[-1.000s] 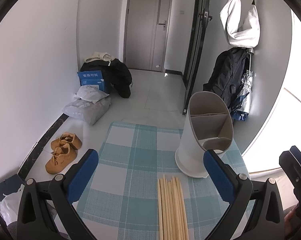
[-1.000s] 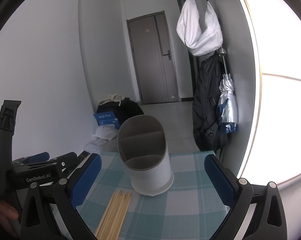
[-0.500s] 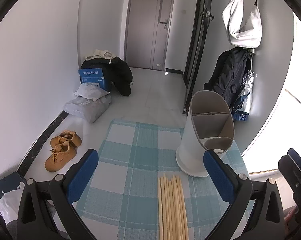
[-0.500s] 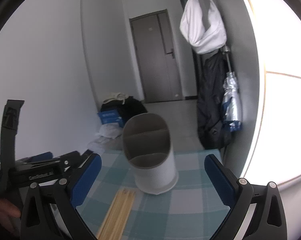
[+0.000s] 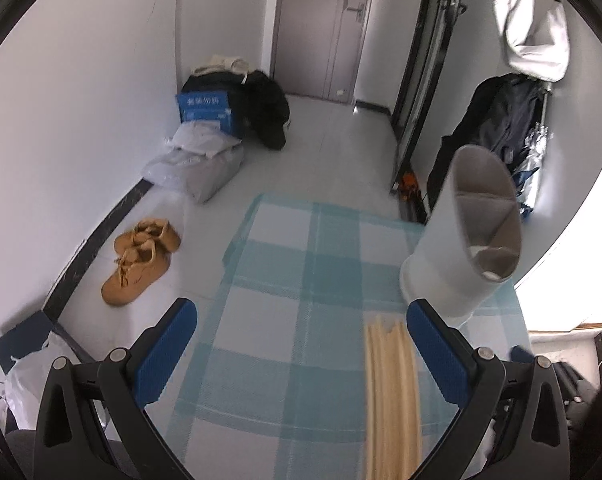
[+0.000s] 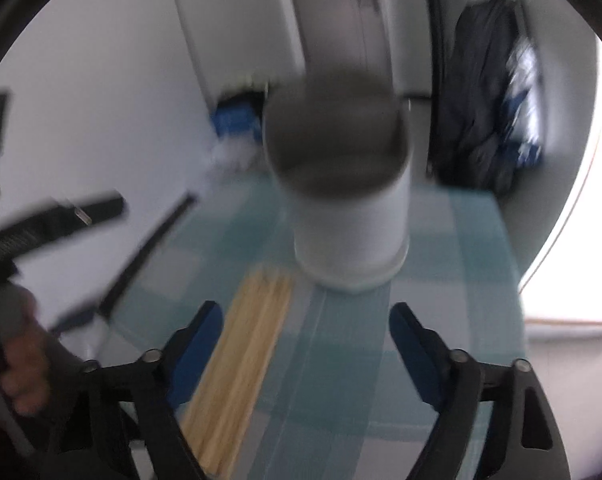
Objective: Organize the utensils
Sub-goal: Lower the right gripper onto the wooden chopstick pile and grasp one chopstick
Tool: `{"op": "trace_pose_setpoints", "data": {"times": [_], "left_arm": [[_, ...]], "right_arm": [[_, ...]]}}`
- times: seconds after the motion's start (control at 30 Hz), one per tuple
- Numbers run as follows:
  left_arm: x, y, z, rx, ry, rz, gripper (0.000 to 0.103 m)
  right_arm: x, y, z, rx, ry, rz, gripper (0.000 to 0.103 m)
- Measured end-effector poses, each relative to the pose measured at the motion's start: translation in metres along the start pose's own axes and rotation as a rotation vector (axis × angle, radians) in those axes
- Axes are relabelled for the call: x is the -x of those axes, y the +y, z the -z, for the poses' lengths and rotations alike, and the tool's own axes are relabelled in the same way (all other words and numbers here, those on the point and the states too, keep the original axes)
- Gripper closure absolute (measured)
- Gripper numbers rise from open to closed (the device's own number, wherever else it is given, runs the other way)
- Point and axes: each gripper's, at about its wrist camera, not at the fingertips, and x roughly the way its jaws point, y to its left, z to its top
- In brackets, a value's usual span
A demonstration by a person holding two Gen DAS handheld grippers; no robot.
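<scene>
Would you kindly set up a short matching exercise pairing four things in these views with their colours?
Things:
1. chopsticks
2. utensil holder
3. shoes
4. left gripper pads

Colours:
A. blue
B. tan brown
C. white outside, grey inside
D. pale wood

Pairs: 1-D, 2-C, 3-B, 4-A
</scene>
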Motion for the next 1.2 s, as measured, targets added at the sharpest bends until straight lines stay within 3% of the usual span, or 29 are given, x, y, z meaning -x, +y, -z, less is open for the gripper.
{"op": "trace_pose_setpoints", "data": {"times": [0.1, 0.37, 0.6, 1.0, 1.1, 1.13, 1.2], "left_arm": [[-0.008, 0.007, 0.002, -0.001, 0.031, -0.007, 0.001], [-0.023, 0.027, -0.005, 0.046, 0.082, -0.005, 0.001], [-0.029, 0.043, -0.005, 0.099, 0.115, -0.003, 0.001], [-0.038, 0.056, -0.004, 0.117, 0.15, -0.034, 0.001], [-0.042, 0.059, 0.001, 0.112, 0.175, -0.042, 0.001], [-0.044, 0.058, 0.003, 0.104, 0.184, -0.043, 0.001], [-0.048, 0.054, 0.007, 0.077, 0.208, -0.043, 0.001]], "right_arm": [[-0.024, 0.004, 0.004, 0.018, 0.087, 0.027, 0.041], [-0.058, 0.016, 0.012, 0.067, 0.191, 0.051, 0.046], [-0.063, 0.02, 0.01, 0.082, 0.263, 0.122, 0.06], [-0.09, 0.034, -0.012, 0.187, 0.226, 0.151, 0.06], [-0.091, 0.035, -0.015, 0.151, 0.232, 0.098, 0.076], [-0.091, 0.033, -0.015, 0.149, 0.229, 0.098, 0.093], [-0.09, 0.029, -0.014, 0.136, 0.223, 0.088, 0.098]]}}
